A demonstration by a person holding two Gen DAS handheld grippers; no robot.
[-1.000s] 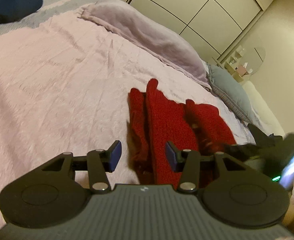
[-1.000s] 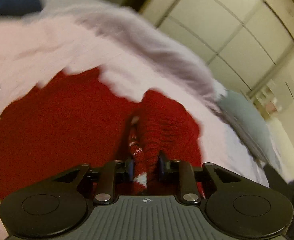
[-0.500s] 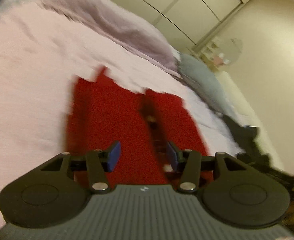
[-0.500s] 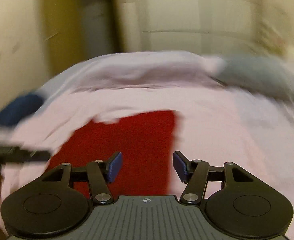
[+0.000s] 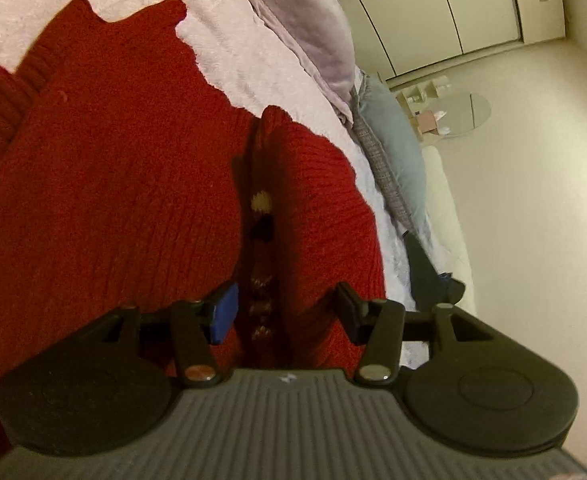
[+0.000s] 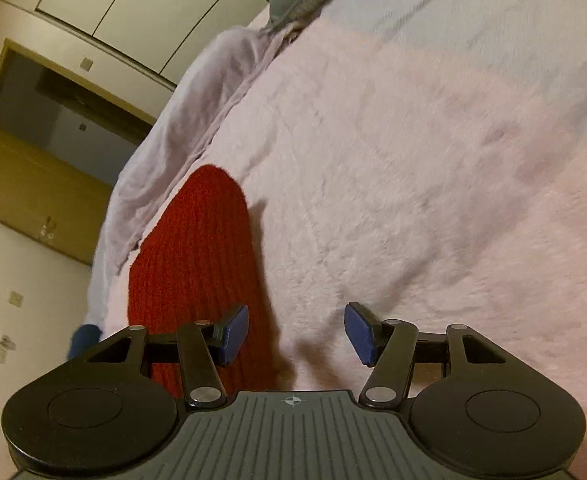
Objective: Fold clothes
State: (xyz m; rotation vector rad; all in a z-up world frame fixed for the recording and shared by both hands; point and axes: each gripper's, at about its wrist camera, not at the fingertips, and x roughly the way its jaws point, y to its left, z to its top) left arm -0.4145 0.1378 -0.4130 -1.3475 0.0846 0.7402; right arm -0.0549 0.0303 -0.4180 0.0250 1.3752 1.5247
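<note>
A red knit sweater [image 5: 113, 184] lies spread on the pink bed cover [image 5: 229, 40]. A raised fold of it, with a patterned strip [image 5: 259, 216] in its crease, runs toward me. My left gripper [image 5: 285, 314] sits low over that fold. Its jaws are opening, with the fold between them and the pads not clearly pressing it. In the right wrist view one end of the red sweater [image 6: 197, 264] lies under the left finger. My right gripper [image 6: 295, 334] stands open over bare pink cover [image 6: 413, 160], nothing between its fingers.
A lilac duvet [image 5: 313, 28] is bunched along the bed's far side, with a grey-blue pillow [image 5: 397, 136] beside it. A dark garment [image 5: 425, 276] lies near the bed's edge. Something dark blue [image 6: 83, 338] sits beyond the sweater. White wardrobe doors [image 5: 453, 12] stand behind.
My right gripper let go of the red fold, opened, rolled over and swung off to bare cover. My left gripper moved in close over the sweater, so the fold now lies between its jaws.
</note>
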